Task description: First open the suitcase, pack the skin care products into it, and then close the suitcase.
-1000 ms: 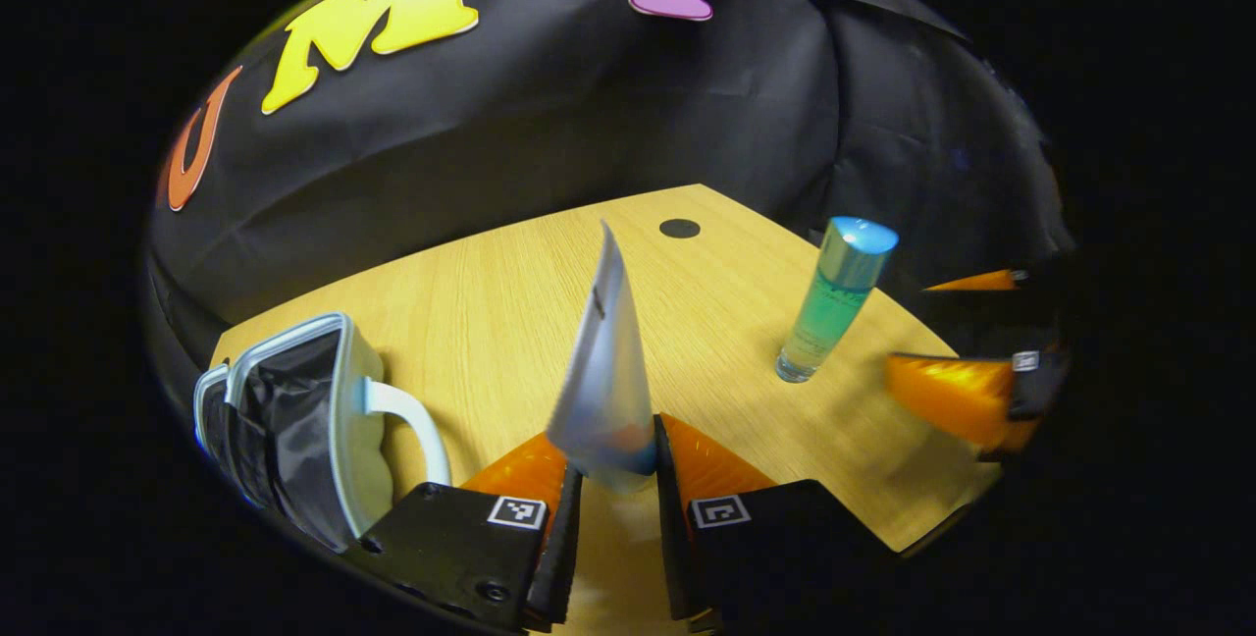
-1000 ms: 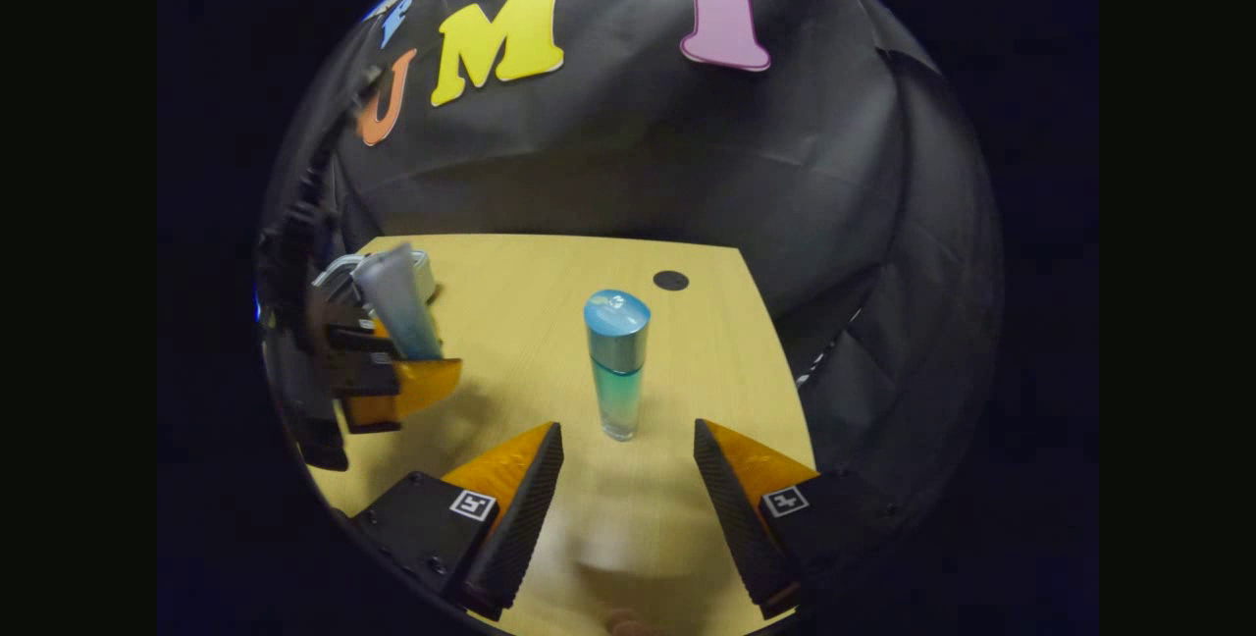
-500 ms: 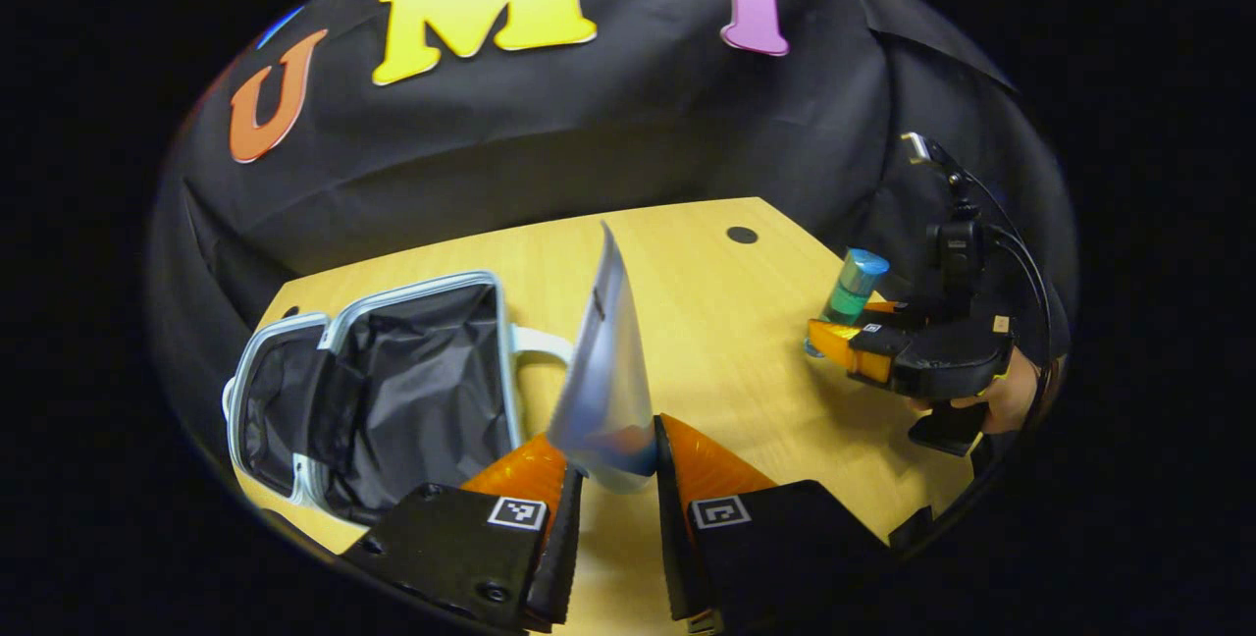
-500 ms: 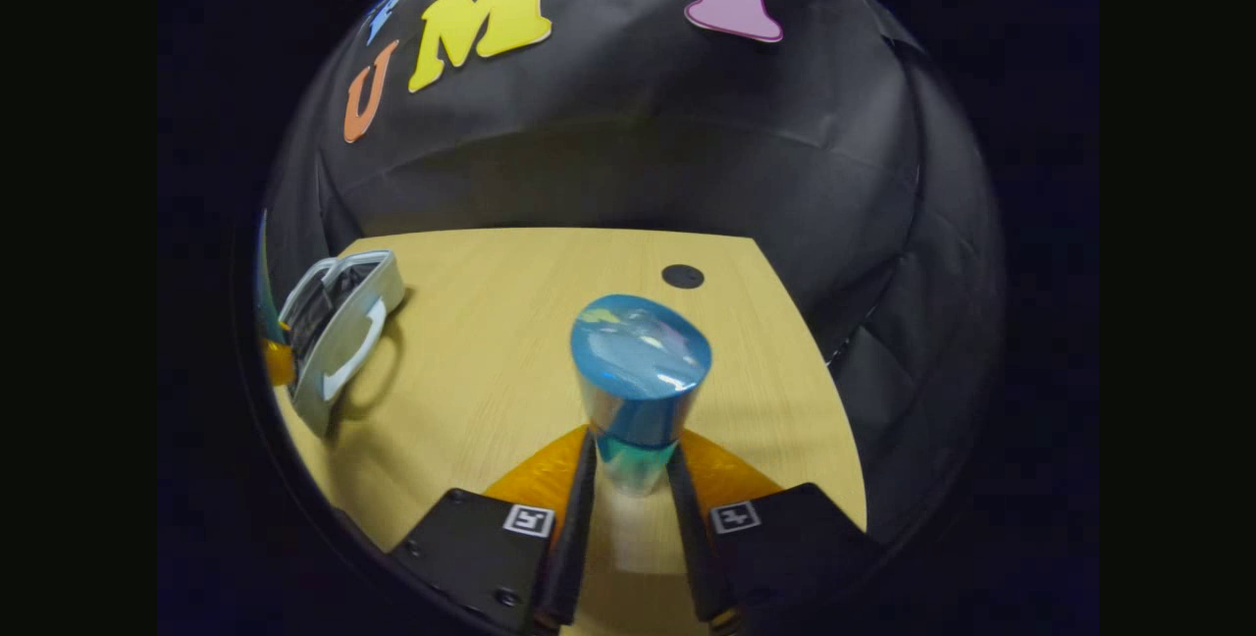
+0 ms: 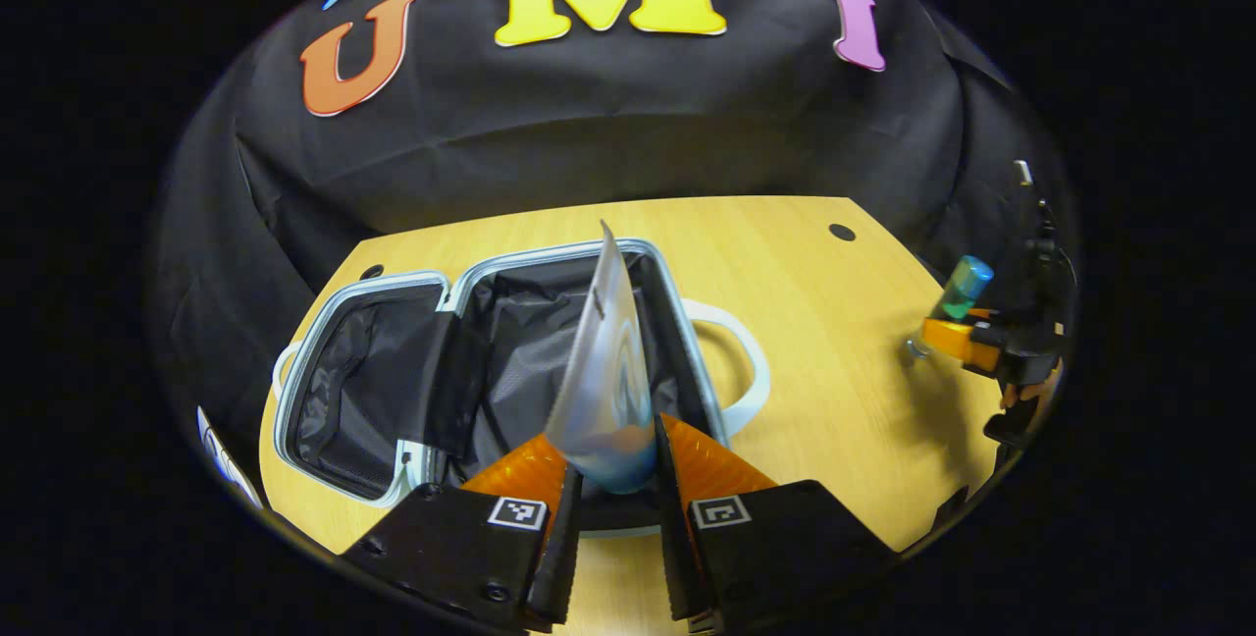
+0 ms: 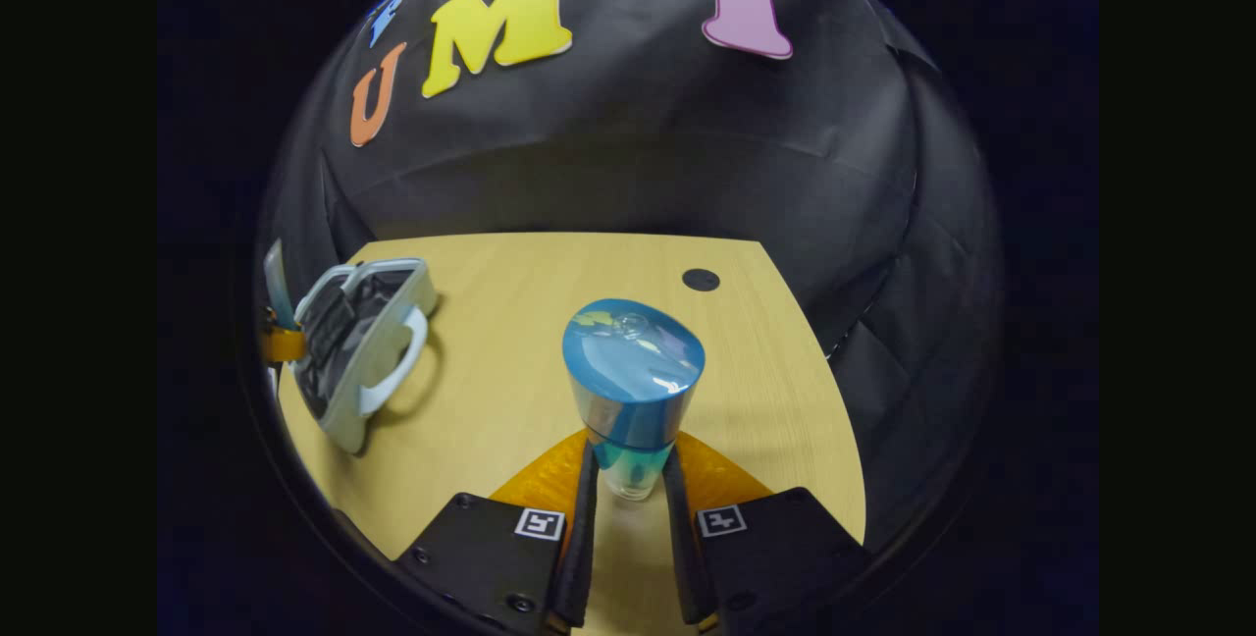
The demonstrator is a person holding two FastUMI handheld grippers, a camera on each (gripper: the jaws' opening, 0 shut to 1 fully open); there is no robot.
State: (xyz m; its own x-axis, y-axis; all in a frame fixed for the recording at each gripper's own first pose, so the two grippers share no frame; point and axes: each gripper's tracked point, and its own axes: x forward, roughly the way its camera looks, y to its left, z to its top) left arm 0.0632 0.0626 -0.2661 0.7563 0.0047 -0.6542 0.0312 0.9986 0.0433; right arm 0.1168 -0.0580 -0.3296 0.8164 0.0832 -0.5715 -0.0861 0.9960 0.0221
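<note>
My left gripper (image 5: 610, 464) is shut on a silver squeeze tube (image 5: 605, 361), held upright right over the open suitcase (image 5: 373, 376), whose black-lined halves lie flat on the table. My right gripper (image 6: 628, 474) is shut on a blue-capped green bottle (image 6: 633, 376), upright just above the wooden table. In the left gripper view that bottle (image 5: 960, 288) and the right gripper (image 5: 957, 342) appear at the far right. From the right gripper view the suitcase (image 6: 378, 361) lies at the left, with the tube (image 6: 275, 273) beside it.
The wooden table (image 5: 834, 361) has a dark round hole (image 5: 841, 232) near its back right corner. The suitcase's white handle (image 5: 736, 371) sticks out to the right. A hand (image 5: 1030, 396) holds the right gripper at the table's right edge.
My left gripper has carried the tube leftward until it is over the suitcase's right half. The right gripper, shut on the bottle since half a second ago, has raised it slightly.
</note>
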